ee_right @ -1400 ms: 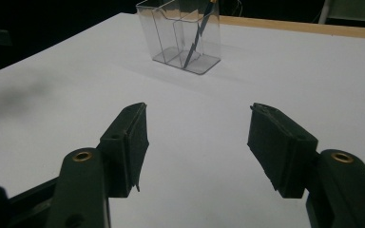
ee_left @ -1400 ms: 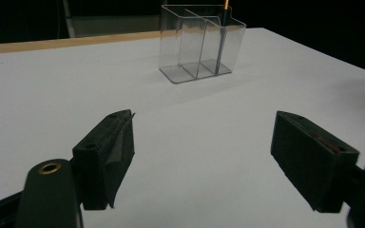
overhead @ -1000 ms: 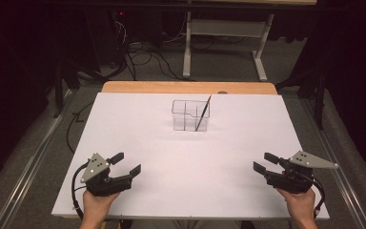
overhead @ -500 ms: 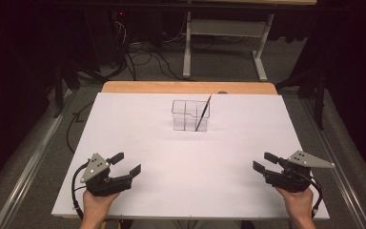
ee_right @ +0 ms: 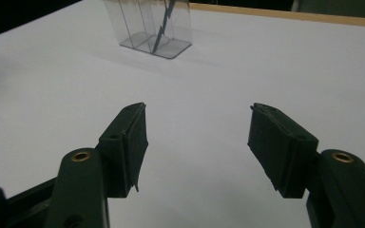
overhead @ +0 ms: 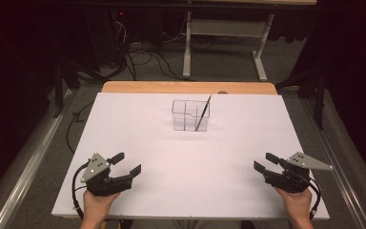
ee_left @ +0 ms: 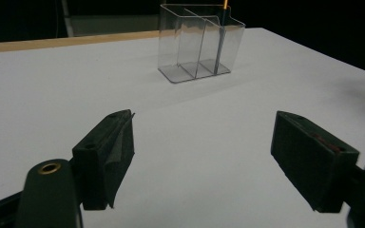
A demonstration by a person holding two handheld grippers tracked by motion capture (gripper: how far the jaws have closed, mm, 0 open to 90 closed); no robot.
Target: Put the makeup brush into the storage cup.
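White table (overhead: 138,124) | clear holder (overhead: 190,115) well beyond left claw (overhead: 127,163)

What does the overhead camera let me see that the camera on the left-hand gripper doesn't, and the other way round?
The high view alone takes in both hands, the right gripper, the whole white table, the grey floor with its cables and a white frame behind.

The left gripper view alone brings you close to the left gripper: jaws wide apart, nothing between them, and the brass-coloured rivet on one arm.

Both show the clear divided holder, the thin dark stick leaning in it, and the table's wooden far edge.
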